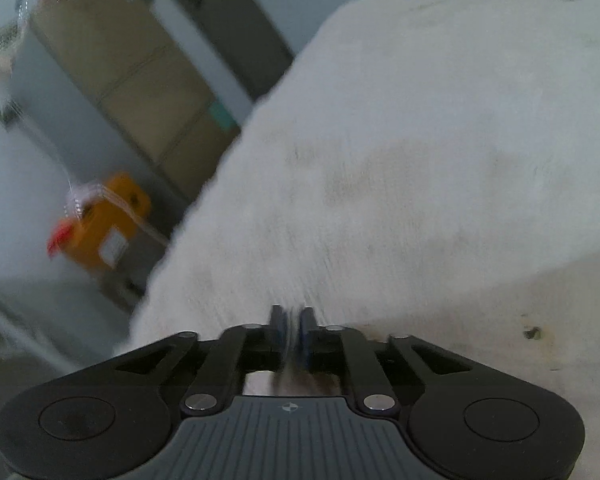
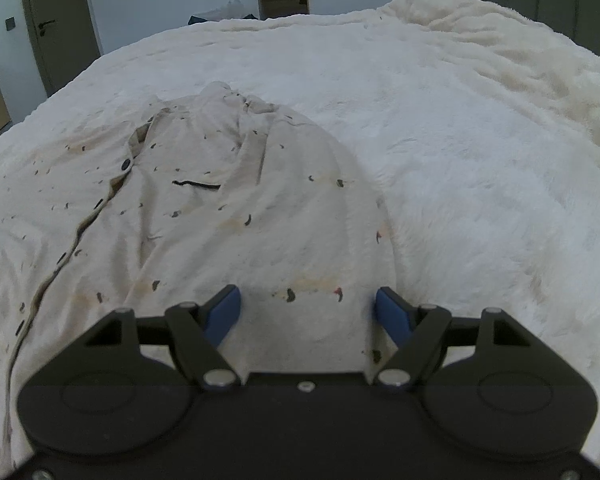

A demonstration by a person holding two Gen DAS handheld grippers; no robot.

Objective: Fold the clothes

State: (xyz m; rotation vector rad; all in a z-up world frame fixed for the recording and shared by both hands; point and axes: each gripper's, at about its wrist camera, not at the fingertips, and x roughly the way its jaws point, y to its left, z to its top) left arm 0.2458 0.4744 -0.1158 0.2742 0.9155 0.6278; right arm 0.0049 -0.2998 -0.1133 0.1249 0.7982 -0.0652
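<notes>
Standing wide open, with nothing between the blue pads (image 2: 224, 312): right gripper (image 2: 308, 308), hovering low over the near part of the shirt (image 2: 220, 208). Straddling cloth just inside the shirt's curved edge, which is running beside the right-hand pad.

Showing in the left wrist view: left gripper (image 1: 293, 328), fingers drawn almost together on a thin pale streak. Judging this to be a pinched fold of the shirt (image 1: 500, 320), with motion blur preventing certainty.

Lying spread and creased ahead of the right gripper, front up, with the button (image 2: 125, 165) and placket ahead-left and the collar (image 2: 228, 96) farthest ahead. Resting on a fluffy white blanket (image 2: 460, 140), which is extending ahead and to the right.

Judging the step in hand as taking a hold for a fold:
- lowering the open pads squarely onto the edge;
- gathering every layer before closing;
- keeping the left pinch firm;
- lifting both holds level, avoiding dragging creases across the front.
</notes>
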